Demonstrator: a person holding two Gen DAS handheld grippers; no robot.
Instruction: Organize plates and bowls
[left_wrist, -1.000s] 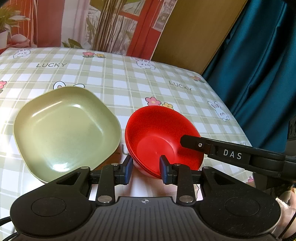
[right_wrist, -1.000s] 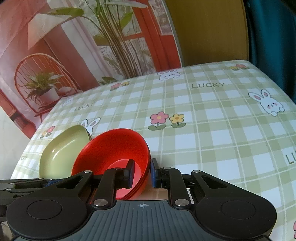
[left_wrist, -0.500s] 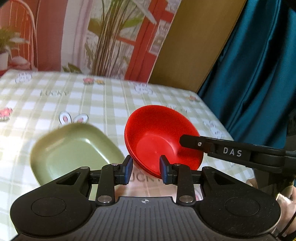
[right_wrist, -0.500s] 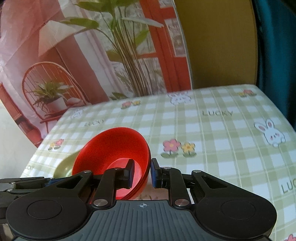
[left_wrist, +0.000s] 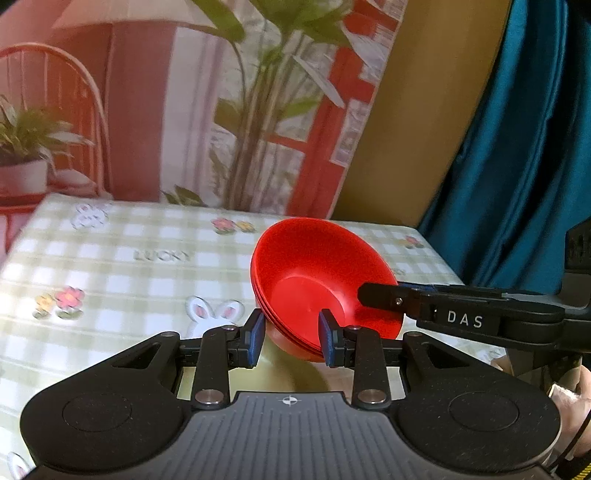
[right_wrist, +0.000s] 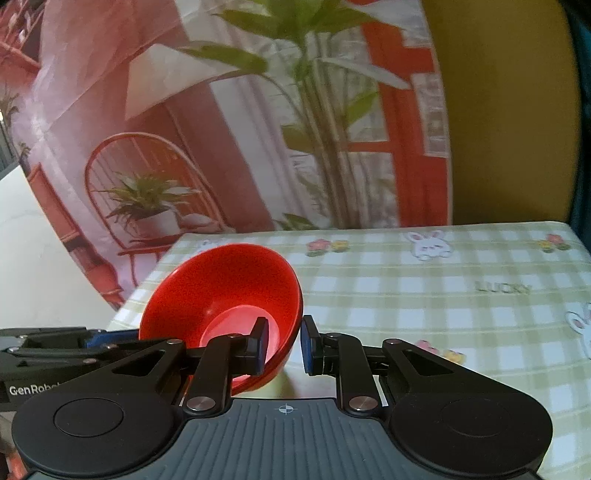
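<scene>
2 grippers share 1 load; the red bowls (left_wrist: 317, 280), a nested stack showing what looks like 3 rims along the near-left edge, hang tilted above the table, mouth turned toward the cameras. In the right wrist view the right gripper (right_wrist: 282, 345) has its jaws nipped across the bowl wall at the rim, 1 finger inside, 1 outside; whether the outer pad fully touches is hard to tell, but it reads as a pinch. In the left wrist view the left gripper (left_wrist: 291, 338) has its jaws set well apart either side of the stack's lower edge, pads not clearly pressing; it looks like a cradle rather than a grip.

The bowls look like thin glossy plastic; I judge them light, stiff, unlikely to break, yet slick, and nested pieces may slide apart if tipped further. The rim is the sensible hold, wall between the pads, with the stack kept closer to level.

Below lies a tablecloth (right_wrist: 424, 295) in green and white checks, printed with rabbits, flowers and the word LUCKY; smooth, probably wipe-clean, so a bowl set down may skate. Behind it hangs a printed backdrop (left_wrist: 184, 110) of plants, a red chair and a window; a teal curtain (left_wrist: 517, 147) falls at the right. No plate shows clearly in either view.
</scene>
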